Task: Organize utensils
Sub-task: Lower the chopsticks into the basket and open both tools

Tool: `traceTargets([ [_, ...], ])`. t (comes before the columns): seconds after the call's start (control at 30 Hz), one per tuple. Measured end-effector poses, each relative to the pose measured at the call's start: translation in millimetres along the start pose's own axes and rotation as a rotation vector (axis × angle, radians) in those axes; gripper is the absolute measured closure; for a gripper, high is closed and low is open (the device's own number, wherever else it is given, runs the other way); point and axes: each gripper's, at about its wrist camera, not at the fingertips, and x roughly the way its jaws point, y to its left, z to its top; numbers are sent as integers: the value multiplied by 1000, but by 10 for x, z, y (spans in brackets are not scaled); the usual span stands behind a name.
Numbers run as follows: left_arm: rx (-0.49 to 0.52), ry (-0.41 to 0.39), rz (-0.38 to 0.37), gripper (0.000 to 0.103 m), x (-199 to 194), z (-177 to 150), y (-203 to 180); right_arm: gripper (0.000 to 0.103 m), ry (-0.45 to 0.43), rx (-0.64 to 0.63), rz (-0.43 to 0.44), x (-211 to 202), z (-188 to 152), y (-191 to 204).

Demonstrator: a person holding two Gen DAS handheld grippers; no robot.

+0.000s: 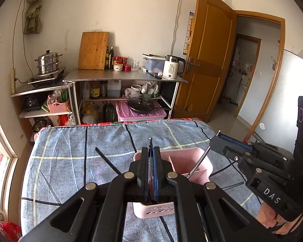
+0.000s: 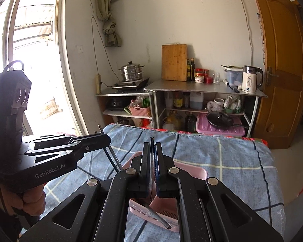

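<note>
Chopsticks (image 1: pixel 106 160) cross over pink holder (image 1: pixel 194 159) on checked cloth (image 1: pixel 70 141).

Left gripper (image 1: pixel 151 151) jaws clamped, angled down; right gripper (image 2: pixel 152 151) likewise, alongside.

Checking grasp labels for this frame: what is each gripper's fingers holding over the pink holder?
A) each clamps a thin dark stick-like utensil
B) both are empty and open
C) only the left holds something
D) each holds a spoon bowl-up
A: the left gripper and right gripper are both shut on a thin dark utensil, above the pink holder.
</note>
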Motion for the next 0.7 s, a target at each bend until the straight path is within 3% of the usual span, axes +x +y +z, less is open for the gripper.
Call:
traceTargets([
  [0.27,-41,69,18,98,255,-189,110,99,85,21,2,230,-162,-99],
  [0.4,-54,49,14,97,208,-195,131,98,93,34,-2,224,-175,-135],
  [0.53,-50,8,25,83,50,-170,108,96,67,31,-7,101,-143,-146],
  [0.7,-51,-43,24,80,-222,-171,72,95,24,20,-22,-146,-123,-141],
])
